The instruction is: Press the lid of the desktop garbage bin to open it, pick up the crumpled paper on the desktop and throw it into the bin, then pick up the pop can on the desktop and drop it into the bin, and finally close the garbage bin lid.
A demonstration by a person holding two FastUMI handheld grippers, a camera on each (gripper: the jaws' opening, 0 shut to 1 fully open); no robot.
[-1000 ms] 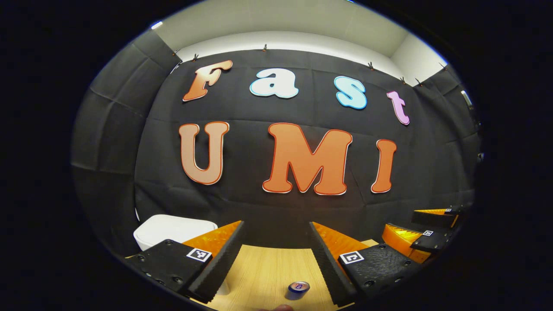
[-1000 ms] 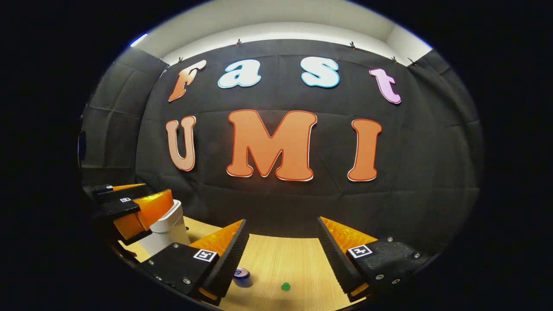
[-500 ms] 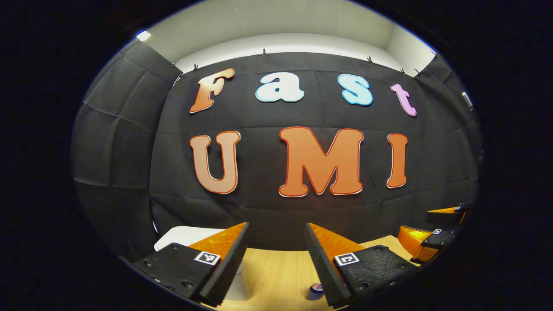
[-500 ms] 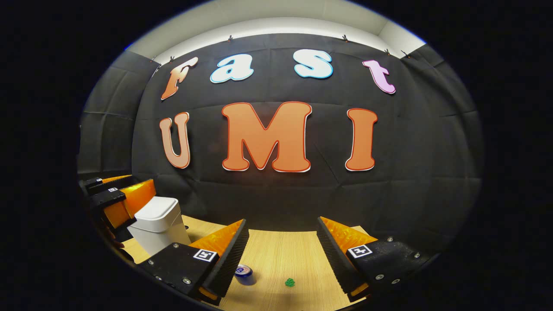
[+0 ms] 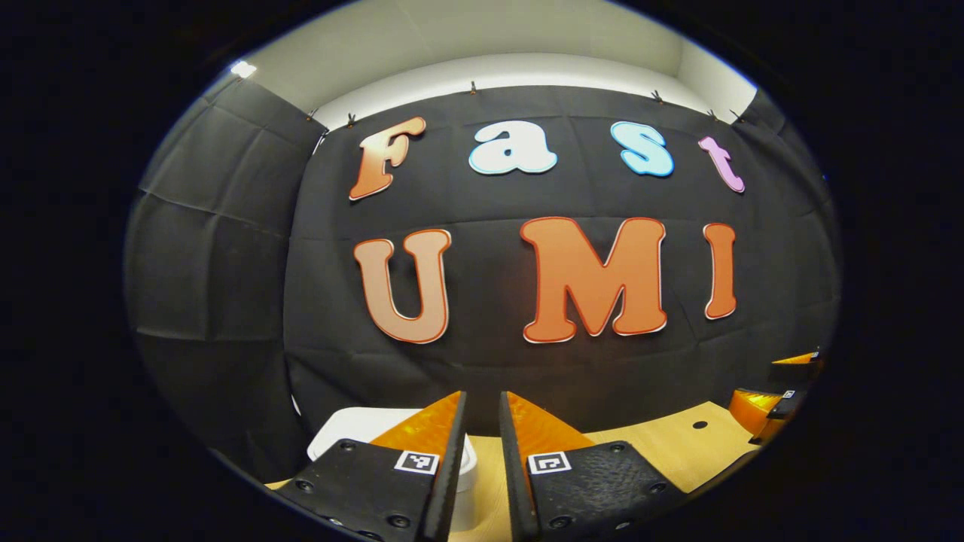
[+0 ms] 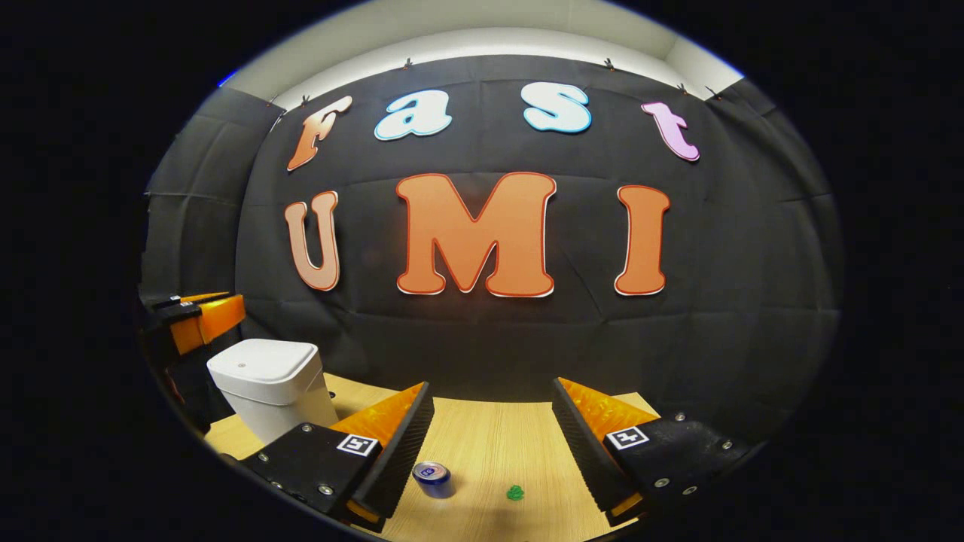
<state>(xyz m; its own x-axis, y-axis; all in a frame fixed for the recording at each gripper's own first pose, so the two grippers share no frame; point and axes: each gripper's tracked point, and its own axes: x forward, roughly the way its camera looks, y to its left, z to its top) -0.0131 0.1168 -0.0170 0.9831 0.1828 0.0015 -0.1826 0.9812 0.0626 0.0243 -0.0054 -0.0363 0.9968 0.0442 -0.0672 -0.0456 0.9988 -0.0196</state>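
The white bin (image 6: pixel 263 376) stands at the table's left with its lid down. A blue pop can (image 6: pixel 433 478) stands upright on the wood just inside my right gripper's left finger. The small green crumpled paper (image 6: pixel 515 493) lies to the can's right. My right gripper (image 6: pixel 493 399) hangs open above both, holding nothing. My left gripper (image 5: pixel 482 406) is shut to a narrow slit with nothing in it. In the left gripper view the bin (image 5: pixel 346 425) lies just beyond and left of its tips. In the right gripper view the left gripper (image 6: pixel 197 316) hovers behind and above the bin.
The wooden table (image 6: pixel 489 436) runs back to the black cloth wall. A small dark hole (image 5: pixel 699 424) marks the tabletop at the right in the left gripper view. There the right gripper (image 5: pixel 779 384) shows at the far right edge.
My left gripper's fingers have closed from wide apart to almost touching, and it has swung towards the bin; the can slid from its view. The right gripper stayed open and barely moved.
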